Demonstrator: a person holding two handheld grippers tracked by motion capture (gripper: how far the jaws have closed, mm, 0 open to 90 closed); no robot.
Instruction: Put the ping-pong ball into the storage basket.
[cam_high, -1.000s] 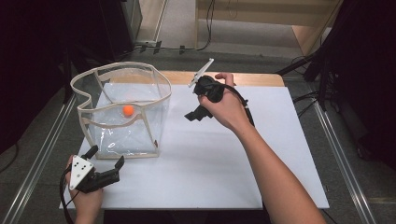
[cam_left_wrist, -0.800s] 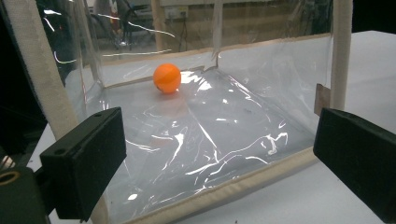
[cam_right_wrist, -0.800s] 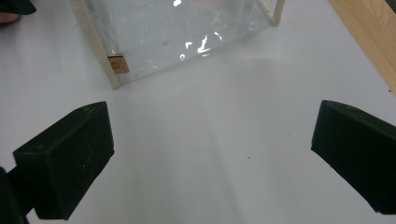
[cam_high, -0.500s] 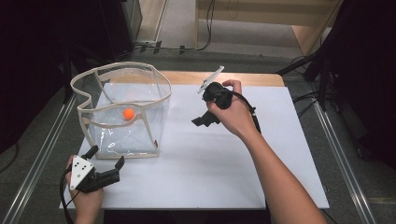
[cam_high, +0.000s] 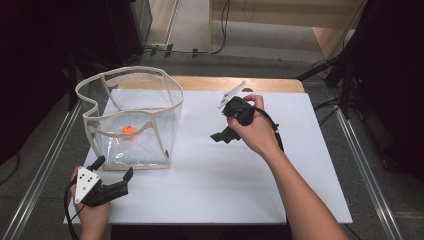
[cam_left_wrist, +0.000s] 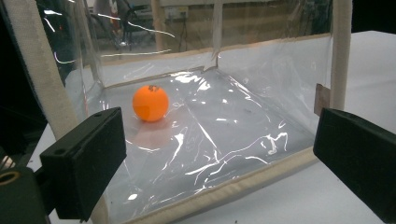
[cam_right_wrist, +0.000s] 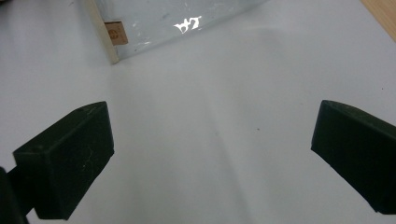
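Jaws of both grippers stand wide apart, empty. We see left gripper (cam_high: 111, 181) just outside clear plastic bag with cream fabric trim (cam_high: 167, 132); small orange ball (cam_left_wrist: 150, 103) rests inside on bag floor. Right gripper (cam_high: 224, 136) hovers over white table (cam_high: 210, 185). We judge risk: floppy wall collapsing, ball rolling.

One clear bag (cam_high: 131, 120) with cream trim, one orange ball (cam_high: 128, 130) inside it, one white table sheet (cam_high: 240, 185) under everything. Two grippers: left gripper (cam_high: 112, 177) and right gripper (cam_high: 222, 135), each with two black jaws set wide apart, nothing between them, plus one grey three-cornered plate on each. One small brown tag (cam_right_wrist: 113, 32) on the bag's corner post, possibly a label, too blurred to read.
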